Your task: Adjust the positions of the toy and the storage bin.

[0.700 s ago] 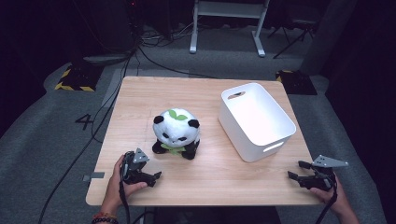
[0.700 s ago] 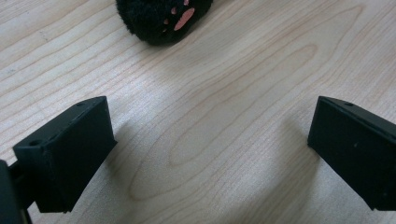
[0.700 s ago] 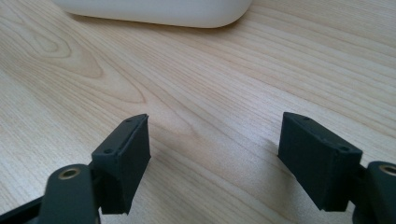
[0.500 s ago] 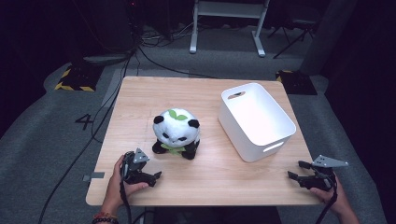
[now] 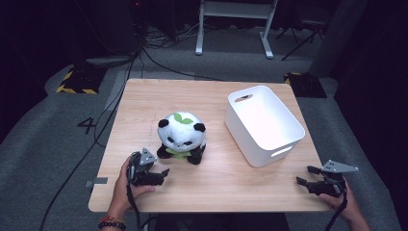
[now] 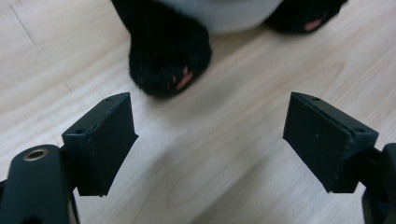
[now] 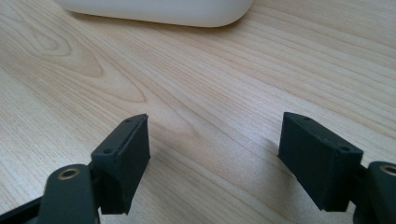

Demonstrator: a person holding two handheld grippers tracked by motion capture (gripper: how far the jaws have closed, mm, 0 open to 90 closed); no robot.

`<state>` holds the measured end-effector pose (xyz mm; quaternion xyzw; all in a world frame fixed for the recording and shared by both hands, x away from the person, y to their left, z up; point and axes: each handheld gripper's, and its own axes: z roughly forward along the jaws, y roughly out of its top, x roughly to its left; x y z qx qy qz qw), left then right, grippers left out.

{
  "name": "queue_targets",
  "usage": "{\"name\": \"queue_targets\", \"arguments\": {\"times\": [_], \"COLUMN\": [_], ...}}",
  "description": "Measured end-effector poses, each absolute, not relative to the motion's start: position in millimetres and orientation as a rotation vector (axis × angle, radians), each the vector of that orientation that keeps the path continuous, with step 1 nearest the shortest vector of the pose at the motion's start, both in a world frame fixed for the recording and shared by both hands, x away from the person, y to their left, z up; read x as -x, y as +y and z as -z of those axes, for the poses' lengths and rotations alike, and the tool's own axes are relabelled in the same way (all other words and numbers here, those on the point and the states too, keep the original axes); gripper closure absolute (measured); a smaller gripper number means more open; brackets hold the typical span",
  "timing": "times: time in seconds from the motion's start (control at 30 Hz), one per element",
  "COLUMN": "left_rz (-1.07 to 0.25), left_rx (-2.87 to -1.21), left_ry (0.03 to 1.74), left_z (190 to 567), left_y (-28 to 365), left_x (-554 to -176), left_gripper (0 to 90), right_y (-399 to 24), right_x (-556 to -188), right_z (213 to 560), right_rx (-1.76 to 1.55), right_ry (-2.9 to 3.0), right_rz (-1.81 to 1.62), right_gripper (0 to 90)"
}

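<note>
My left gripper [image 5: 165,174] rested low over the near left part of the wooden table [image 5: 211,96], its jaws spread wide with nothing between them. In the left gripper view the two black pads [image 6: 105,140] stood far apart over bare wood, and the plush panda [image 5: 182,137] sat just ahead of them. One black paw with pink toe marks [image 6: 169,63] lay a little beyond the left pad's tip and slightly inward of it, not touching; a second paw [image 6: 306,16] showed further off, past the right pad. From the high view the panda sat upright near the table's middle, green leaf on its head, close beyond my left fingertips and facing the near edge.

My right gripper [image 5: 304,176] hovered at the near right corner of the table, jaws likewise spread and holding nothing. In the right gripper view its pads [image 7: 126,161] framed only wood grain, and the rounded base of the white bin [image 7: 159,11] lay well ahead of them, toward the left pad's side. The high view showed that bin [image 5: 288,137] standing open-topped between the panda and my right fingers, apart from both, with slot handles in its short walls. My hands [image 5: 126,185] gripped each tool from the near edge.
</note>
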<state>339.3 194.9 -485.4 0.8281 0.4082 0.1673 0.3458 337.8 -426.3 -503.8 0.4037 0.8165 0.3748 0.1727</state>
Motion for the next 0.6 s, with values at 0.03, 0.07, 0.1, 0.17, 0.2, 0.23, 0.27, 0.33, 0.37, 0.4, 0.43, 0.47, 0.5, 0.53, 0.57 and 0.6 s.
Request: {"name": "queue_targets", "arguments": {"times": [0.03, 0.07, 0.1, 0.17, 0.2, 0.23, 0.27, 0.33, 0.37, 0.4, 0.43, 0.47, 0.5, 0.53, 0.57, 0.6], "left_rz": [-0.428, -0.446, -0.438, -0.447, -0.450, -0.445, -0.445, -0.462, -0.472, -0.473, -0.465, -0.466, -0.472, -0.451, -0.442, -0.448], "left_rx": [-2.152, -2.145, -2.139, -2.140, -2.147, -2.150, -2.150, -2.152, -2.137, -2.125, -2.126, -2.124, -2.122, -2.128, -2.123, -2.135], "left_ry": [1.059, 1.052, 1.059, 1.060, 1.068, 1.067, 1.067, 1.062, 1.074, 1.065, 1.062, 1.070, 1.065, 1.065, 1.074, 1.075], "left_z": [483.1, 480.9, 480.4, 480.3, 480.2, 480.4, 480.4, 479.9, 479.7, 479.7, 478.7, 478.5, 478.8, 478.3, 478.9, 478.7], "left_y": [193.6, 192.1, 190.8, 189.6, 188.9, 187.4, 187.4, 185.6, 184.1, 184.1, 183.9, 182.7, 181.9, 181.5, 180.1, 178.9], "left_x": [-340.0, -341.2, -341.4, -342.6, -343.3, -345.8, -345.8, -348.5, -349.7, -351.1, -352.8, -354.0, -356.2, -358.4, -360.3, -362.6], "left_gripper": [16.4, 16.4, 16.5, 16.3, 16.3, 16.3, 16.3, 16.7, 16.7, 16.7, 16.7, 16.3, 16.0, 16.0, 16.1, 16.2], "right_y": [-426.4, -426.3, -426.2, -426.3, -426.3, -426.4, -426.4, -426.3, -426.4, -426.6, -426.6, -426.4, -426.3, -426.3, -426.3, -426.2], "right_x": [-337.8, -337.8, -337.8, -337.8, -337.8, -337.8, -337.8, -337.8, -337.9, -337.9, -337.9, -337.9, -337.8, -337.8, -337.8, -337.8], "right_z": [503.9, 503.8, 503.9, 503.9, 503.9, 503.9, 503.9, 503.9, 503.9, 503.9, 503.8, 503.9, 503.9, 503.9, 503.9, 503.9], "right_rx": [-1.146, -1.146, -1.143, -1.146, -1.146, -1.146, -1.146, -1.146, -1.147, -1.147, -1.145, -1.146, -1.145, -1.145, -1.140, -1.140], "right_ry": [2.316, 2.317, 2.317, 2.316, 2.316, 2.316, 2.316, 2.316, 2.316, 2.317, 2.318, 2.316, 2.317, 2.317, 2.318, 2.318], "right_rz": [-1.064, -1.063, -1.062, -1.064, -1.064, -1.065, -1.065, -1.065, -1.065, -1.068, -1.066, -1.065, -1.063, -1.063, -1.063, -1.062], "right_gripper": [24.9, 24.9, 24.9, 24.9, 24.9, 24.9, 24.9, 24.9, 24.9, 24.9, 24.9, 24.9, 24.9, 24.9, 24.9, 24.9]}}
